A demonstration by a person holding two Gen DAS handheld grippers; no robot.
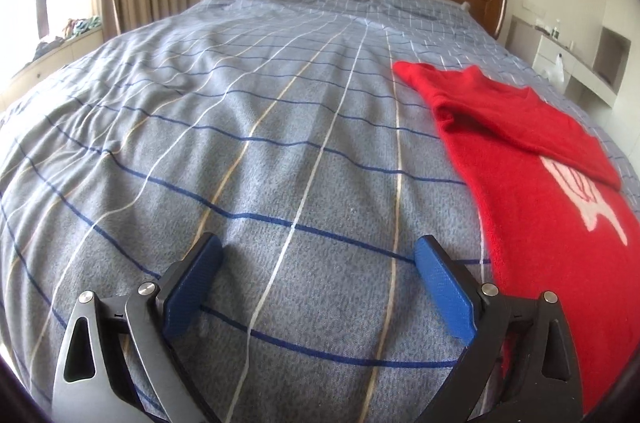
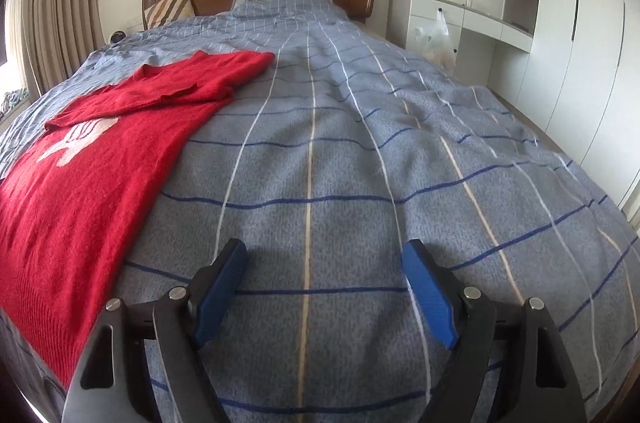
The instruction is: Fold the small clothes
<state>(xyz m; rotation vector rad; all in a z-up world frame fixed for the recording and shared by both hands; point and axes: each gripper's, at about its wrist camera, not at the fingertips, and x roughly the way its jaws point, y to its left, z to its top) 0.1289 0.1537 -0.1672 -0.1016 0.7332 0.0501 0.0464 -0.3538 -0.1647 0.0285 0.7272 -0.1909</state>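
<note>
Both grippers, left (image 1: 318, 255) and right (image 2: 325, 259), are gaping wide and empty beside the sweater (image 1: 532, 159), risking pinching the quilt (image 1: 240, 143) underneath and dragging the folded sleeve loose.

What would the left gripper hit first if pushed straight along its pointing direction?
Most likely the grey-blue checked bedcover: the open left gripper tilts down at bare cover, with the red knitted sweater off to one side.

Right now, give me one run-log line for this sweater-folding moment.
left gripper: open, empty | right gripper: open, empty | red sweater: flat on plaid duvet, sleeves folded across, between grippers, untouched
</note>
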